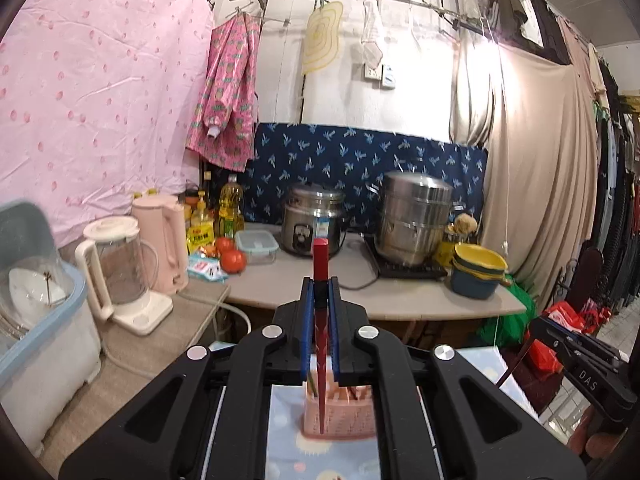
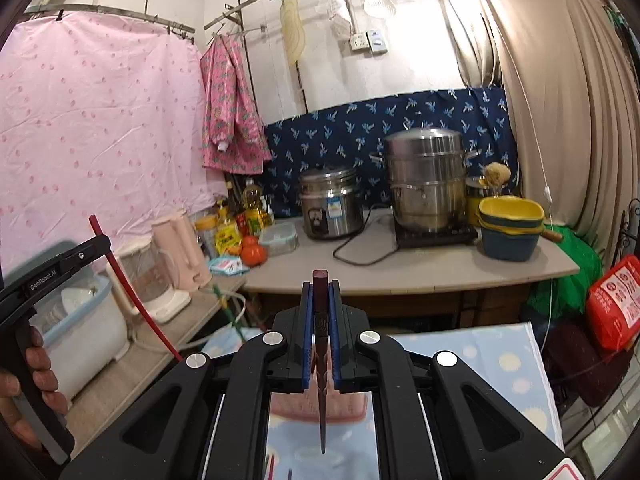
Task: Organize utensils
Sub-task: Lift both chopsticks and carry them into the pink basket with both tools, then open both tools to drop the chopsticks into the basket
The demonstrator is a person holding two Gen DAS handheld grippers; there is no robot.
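My left gripper point(image 1: 320, 294) is shut on a red chopstick point(image 1: 320, 264), held upright with its tip hanging over a pink slotted utensil holder point(image 1: 340, 414) on the patterned table below. My right gripper point(image 2: 320, 300) is shut on a dark brown chopstick point(image 2: 321, 320), tip pointing down above the pink holder's rim point(image 2: 316, 408). In the right wrist view the left gripper point(image 2: 96, 246) appears at the left, with its red chopstick point(image 2: 136, 300) slanting down. The right gripper's body point(image 1: 580, 356) shows at the right of the left wrist view.
A counter point(image 2: 400, 276) behind holds a rice cooker point(image 2: 330, 204), a steel steamer pot point(image 2: 426, 180), stacked yellow and blue bowls point(image 2: 510, 226), tomatoes point(image 2: 253, 253), oil bottles and a lidded box. A blender point(image 1: 120, 272), a pink kettle point(image 1: 164, 240) and a dish bin point(image 1: 36, 308) stand left.
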